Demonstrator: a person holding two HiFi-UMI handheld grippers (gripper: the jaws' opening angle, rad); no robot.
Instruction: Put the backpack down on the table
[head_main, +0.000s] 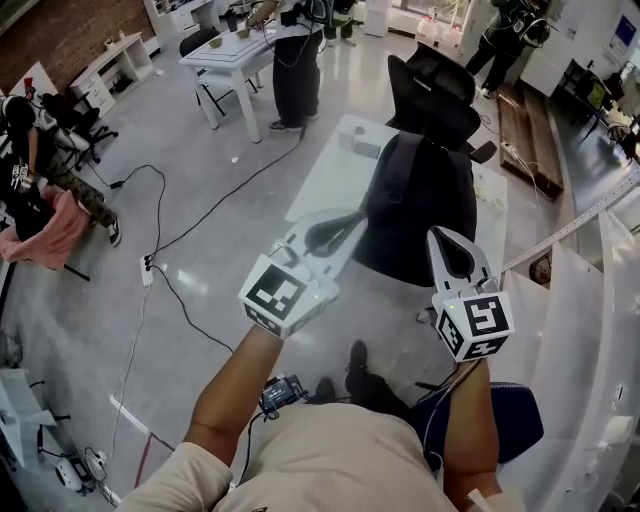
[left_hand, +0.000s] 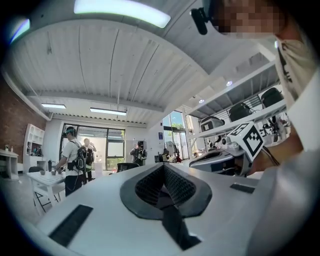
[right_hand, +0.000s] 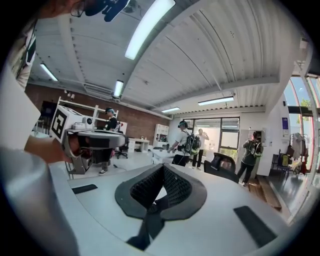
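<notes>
At the near end of the scene, the left hand-held gripper (head_main: 350, 222) and the right hand-held gripper (head_main: 440, 238) are held up and roughly level, and both are clenched on nothing: in each gripper view the dark pads are seen pressed together with only the room beyond them. Just ahead, at 12 o'clock from the two tips, the black backpack (head_main: 420, 200) is seen standing upright on the white worktop (head_main: 325, 175), so the setting-down is judged to be done and the pack released. The main risk is judged to lie in its position. The pack is placed close to the near edge of the worktop, and its lower part seems to reach that edge at 6 o'clock, so a slump of the soft body toward the person could carry it off onto the floor. In the head view the left tip appears just beside the pack's 9 o'clock flank; whether it is touched cannot be told, and a careless sweep there could topple the pack. At 12 o'clock beyond the pack a black office chair (head_main: 435, 90) is seen, which may or may not lend support.
</notes>
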